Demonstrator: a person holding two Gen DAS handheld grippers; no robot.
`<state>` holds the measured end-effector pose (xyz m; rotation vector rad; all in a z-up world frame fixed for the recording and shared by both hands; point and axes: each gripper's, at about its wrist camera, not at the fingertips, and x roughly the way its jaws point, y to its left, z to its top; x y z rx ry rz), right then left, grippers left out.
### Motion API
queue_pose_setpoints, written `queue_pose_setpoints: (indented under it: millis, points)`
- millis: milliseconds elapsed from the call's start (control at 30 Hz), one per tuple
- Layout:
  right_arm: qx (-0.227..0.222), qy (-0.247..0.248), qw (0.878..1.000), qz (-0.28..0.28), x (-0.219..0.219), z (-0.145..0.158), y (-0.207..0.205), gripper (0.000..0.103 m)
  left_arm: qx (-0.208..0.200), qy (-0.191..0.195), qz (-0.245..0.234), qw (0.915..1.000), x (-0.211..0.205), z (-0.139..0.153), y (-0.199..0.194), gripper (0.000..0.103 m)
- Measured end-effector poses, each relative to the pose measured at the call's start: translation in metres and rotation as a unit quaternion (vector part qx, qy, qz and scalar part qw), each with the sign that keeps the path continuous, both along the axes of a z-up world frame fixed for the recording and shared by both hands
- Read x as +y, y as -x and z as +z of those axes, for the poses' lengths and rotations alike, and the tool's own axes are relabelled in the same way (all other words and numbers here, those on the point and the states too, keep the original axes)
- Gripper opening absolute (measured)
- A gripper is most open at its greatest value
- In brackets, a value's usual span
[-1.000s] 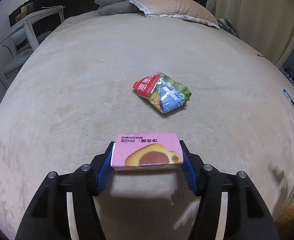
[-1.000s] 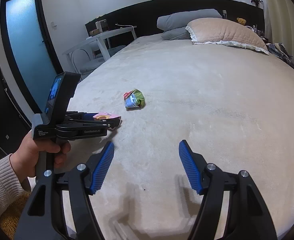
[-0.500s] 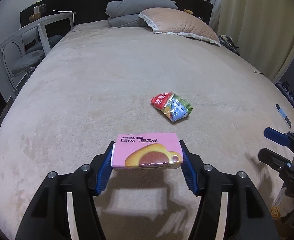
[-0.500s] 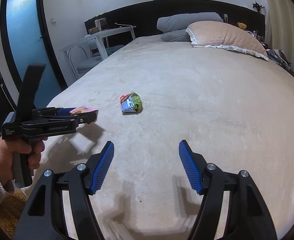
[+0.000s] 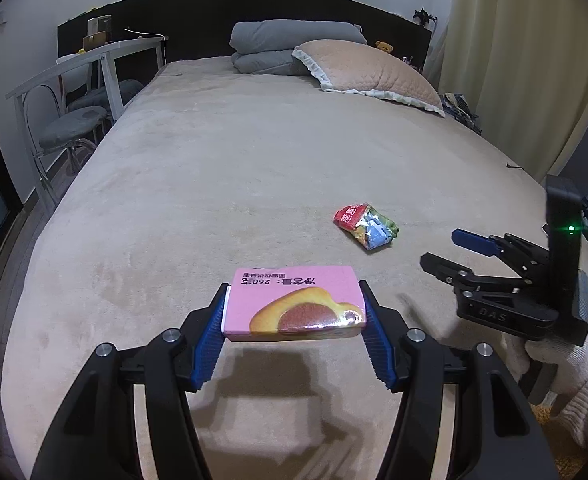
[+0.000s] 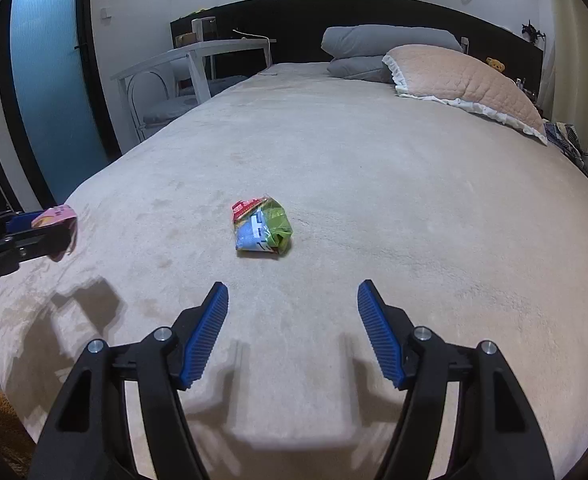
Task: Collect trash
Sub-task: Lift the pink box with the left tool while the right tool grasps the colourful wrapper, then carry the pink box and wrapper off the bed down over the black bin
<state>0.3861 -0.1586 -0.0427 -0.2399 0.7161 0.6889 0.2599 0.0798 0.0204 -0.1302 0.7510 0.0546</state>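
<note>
Left tongs [image 5: 294, 320] have lifted the pink carton [image 5: 294, 304] clear of the bed [image 5: 254, 168]; right tongs [image 6: 293, 332], spread wide and empty, now face the crumpled wrapper [image 6: 262, 231].

light: dim warm indoor, from above/behind camera | shadows: soft-edged, on bed [image 6: 373, 168] just below and ahead of jaws, both views | glare: small sheen on pink box [image 5: 294, 304] between jaws | blur: box edge at far left of right view | distortion: heavy fisheye, dark vignette corners
</note>
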Motion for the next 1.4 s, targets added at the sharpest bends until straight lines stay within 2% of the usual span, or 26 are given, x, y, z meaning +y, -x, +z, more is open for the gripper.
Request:
queue_pose_setpoints:
  millis: [133,200,500,633,667,700,867,1067,1400]
  points:
    - [-0.005,0.017,1.000,-0.002,0.026,-0.009,-0.013,0.068,-0.005,-0.007,0.003,1.0000,0.001,0.003,0.002,0.060]
    - [-0.005,0.031,0.999,0.002,0.041,-0.014,-0.020,0.073,-0.006,-0.005,0.000,1.0000,-0.001,0.003,0.004,0.060]
    - [0.012,0.060,0.998,-0.008,0.083,-0.021,-0.054,0.074,0.013,-0.011,-0.005,0.9998,0.007,-0.013,0.003,0.060]
    - [0.019,0.074,0.997,-0.006,0.089,-0.026,-0.062,0.073,0.016,-0.008,-0.003,0.9998,0.015,-0.016,0.002,0.060]
    - [0.014,0.076,0.997,-0.006,0.090,-0.026,-0.060,0.067,0.016,-0.008,-0.003,0.9998,0.017,-0.016,0.002,0.060]
    - [0.012,0.079,0.997,-0.007,0.089,-0.026,-0.059,0.056,0.015,-0.008,-0.003,0.9998,0.017,-0.016,0.002,0.060]
    - [0.010,0.070,0.998,-0.003,0.084,-0.016,-0.050,0.054,0.013,-0.010,-0.005,0.9998,0.020,-0.015,0.006,0.060]
    - [0.004,0.051,0.999,-0.004,0.074,0.000,-0.032,0.054,0.006,0.008,0.006,0.9999,0.019,-0.010,0.013,0.060]
    - [0.000,0.013,1.000,-0.003,0.043,0.022,0.025,0.054,-0.015,0.024,0.007,0.9996,-0.001,0.003,0.039,0.060]
